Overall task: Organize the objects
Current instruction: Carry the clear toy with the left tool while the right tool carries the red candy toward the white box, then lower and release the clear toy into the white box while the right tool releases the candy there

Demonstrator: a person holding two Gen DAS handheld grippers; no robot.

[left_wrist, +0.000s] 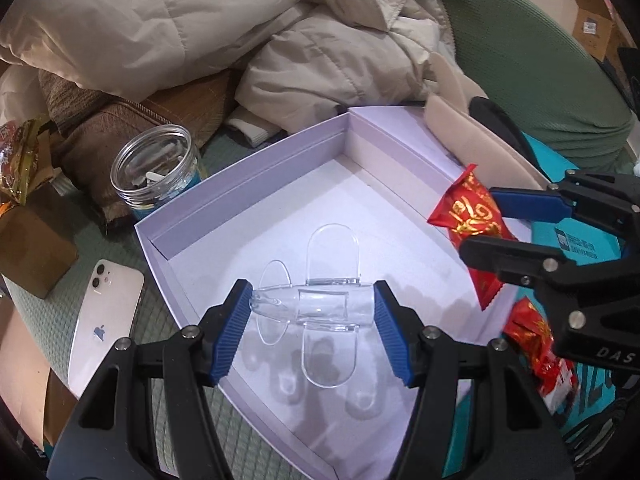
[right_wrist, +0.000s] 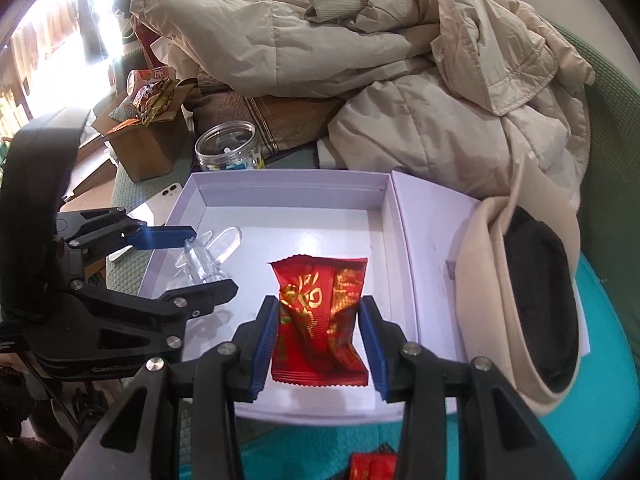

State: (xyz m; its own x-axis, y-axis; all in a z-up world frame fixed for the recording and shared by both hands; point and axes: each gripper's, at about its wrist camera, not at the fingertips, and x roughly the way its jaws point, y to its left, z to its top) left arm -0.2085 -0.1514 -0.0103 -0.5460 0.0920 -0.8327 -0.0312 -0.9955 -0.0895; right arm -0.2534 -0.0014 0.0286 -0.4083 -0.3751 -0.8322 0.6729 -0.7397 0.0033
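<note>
An open white box (left_wrist: 240, 184) lies on a green cover. Over its floor my left gripper (left_wrist: 312, 302) is shut on a clear plastic stand (left_wrist: 332, 252), its blue pads pressing both ends. The right wrist view has this gripper (right_wrist: 212, 260) and the stand (right_wrist: 208, 258) at the left. My right gripper (right_wrist: 319, 310) is shut on a red snack packet with gold lettering (right_wrist: 320, 280), held over the box (right_wrist: 292, 180) on its right side. In the left wrist view that gripper (left_wrist: 478, 222) and the packet (left_wrist: 468, 220) are at the right.
A clear jar (left_wrist: 156, 168) and a white phone (left_wrist: 104, 320) lie left of the box. A beige jacket (right_wrist: 360, 60) is heaped behind it. A beige hat (right_wrist: 520, 280) rests on the box lid (right_wrist: 432, 220). Another red packet (left_wrist: 536, 352) lies at the near right, and a cardboard box (right_wrist: 148, 148) at the far left.
</note>
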